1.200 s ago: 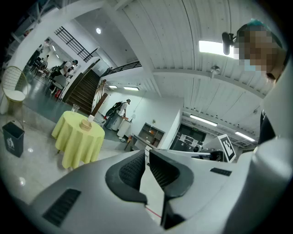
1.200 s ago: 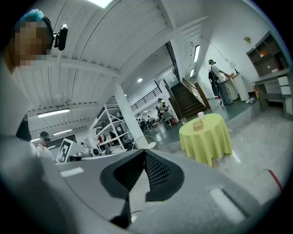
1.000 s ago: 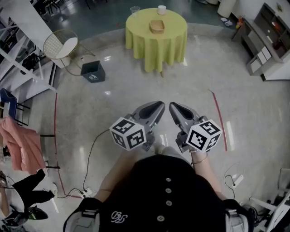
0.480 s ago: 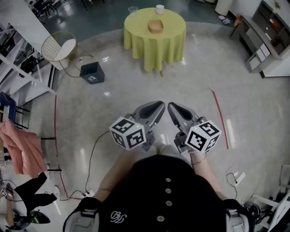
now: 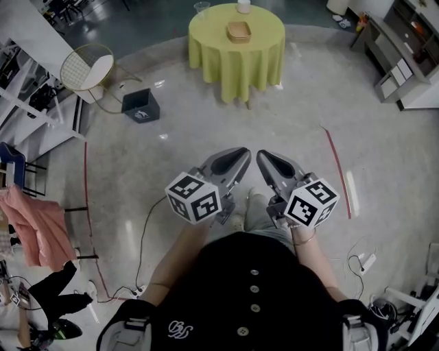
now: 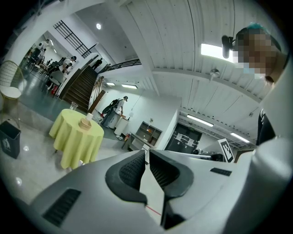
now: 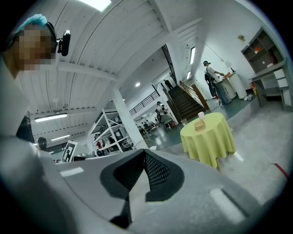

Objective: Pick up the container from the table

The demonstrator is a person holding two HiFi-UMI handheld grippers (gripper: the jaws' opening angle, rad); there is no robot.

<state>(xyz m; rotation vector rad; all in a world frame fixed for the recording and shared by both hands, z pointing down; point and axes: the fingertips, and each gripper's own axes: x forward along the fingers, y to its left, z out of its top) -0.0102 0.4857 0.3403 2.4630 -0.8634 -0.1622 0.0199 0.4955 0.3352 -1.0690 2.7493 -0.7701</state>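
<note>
while the round table under a yellow-green cloth (image 5: 236, 68) stands well apart across the floor, the shallow tan container (image 5: 239, 31) sits near its middle, straight ahead. the left gripper (image 5: 241, 155) and right gripper (image 5: 265, 158), both with jaws pressed together and empty, are about equally far from it.

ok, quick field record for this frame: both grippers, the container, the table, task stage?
left gripper: shut, empty, held close to the body
right gripper: shut, empty, beside the left
container: tan, on the table, untouched
table: round, yellow-green cloth, across open floor ahead
also on table: white cup, clear glass
on floor: black bin, left of table
stage: not yet at the table, no grasp
</note>
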